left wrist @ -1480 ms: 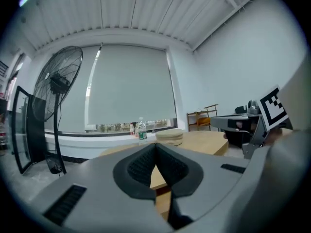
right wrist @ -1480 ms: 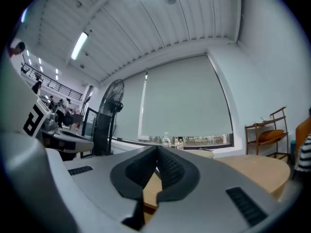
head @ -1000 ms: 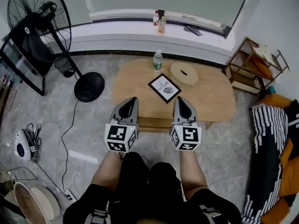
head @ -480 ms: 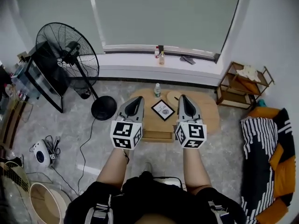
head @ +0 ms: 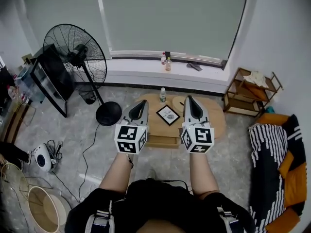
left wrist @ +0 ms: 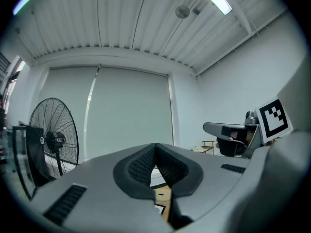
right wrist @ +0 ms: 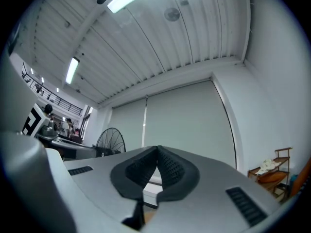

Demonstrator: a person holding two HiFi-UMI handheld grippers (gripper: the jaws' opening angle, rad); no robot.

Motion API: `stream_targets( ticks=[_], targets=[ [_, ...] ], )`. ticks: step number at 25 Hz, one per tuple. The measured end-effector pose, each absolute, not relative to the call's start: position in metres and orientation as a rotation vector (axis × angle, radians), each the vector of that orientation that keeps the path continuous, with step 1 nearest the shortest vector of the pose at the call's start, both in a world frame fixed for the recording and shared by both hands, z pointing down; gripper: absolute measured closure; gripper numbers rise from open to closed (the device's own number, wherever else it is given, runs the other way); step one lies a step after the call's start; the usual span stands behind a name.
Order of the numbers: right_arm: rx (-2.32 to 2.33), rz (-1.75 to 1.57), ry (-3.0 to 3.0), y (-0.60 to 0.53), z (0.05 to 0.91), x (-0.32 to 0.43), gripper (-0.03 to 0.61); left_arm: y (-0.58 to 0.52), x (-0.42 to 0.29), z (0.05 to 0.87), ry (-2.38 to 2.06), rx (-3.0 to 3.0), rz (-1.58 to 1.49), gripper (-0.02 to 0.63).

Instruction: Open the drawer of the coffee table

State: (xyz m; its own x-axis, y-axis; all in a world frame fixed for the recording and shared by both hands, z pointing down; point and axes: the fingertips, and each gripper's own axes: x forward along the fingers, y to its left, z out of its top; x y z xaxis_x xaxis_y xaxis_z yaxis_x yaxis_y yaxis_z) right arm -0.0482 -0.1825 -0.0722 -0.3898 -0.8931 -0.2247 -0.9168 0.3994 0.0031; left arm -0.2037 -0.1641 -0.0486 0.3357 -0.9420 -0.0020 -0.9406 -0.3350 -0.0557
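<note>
The oval wooden coffee table (head: 216,122) stands far below on the tiled floor in the head view. Its drawer front (head: 163,141) faces me, level with the table's edge. On top are a water bottle (head: 163,95), a framed picture (head: 168,114) and a round wooden lid, partly hidden. My left gripper (head: 141,103) and right gripper (head: 188,99) are held side by side high above the table, both shut and empty. In the left gripper view the jaws (left wrist: 155,147) meet with nothing between them. The right gripper view shows its jaws (right wrist: 158,150) the same way.
A standing fan (head: 75,57) with a round base (head: 108,113) is left of the table, beside a black rack (head: 48,79). A wooden shelf (head: 250,89) and a striped blanket (head: 269,149) lie to the right. The window sill (head: 146,72) is behind; a cable and a basket (head: 43,208) are at lower left.
Both grippers have risen together, still shut. The head view has lifted too, so the table looks smaller and farther below, and more of the window blind shows.
</note>
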Motion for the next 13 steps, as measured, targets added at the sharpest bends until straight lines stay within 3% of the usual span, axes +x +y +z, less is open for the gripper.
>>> stream_targets(
  ticks=[13],
  targets=[
    [-1.602,0.225,2.472,-0.167,-0.063,-0.067,0.565,-0.150,-0.221,-0.042,1.801,-2.483,-0.073,0.594]
  ],
)
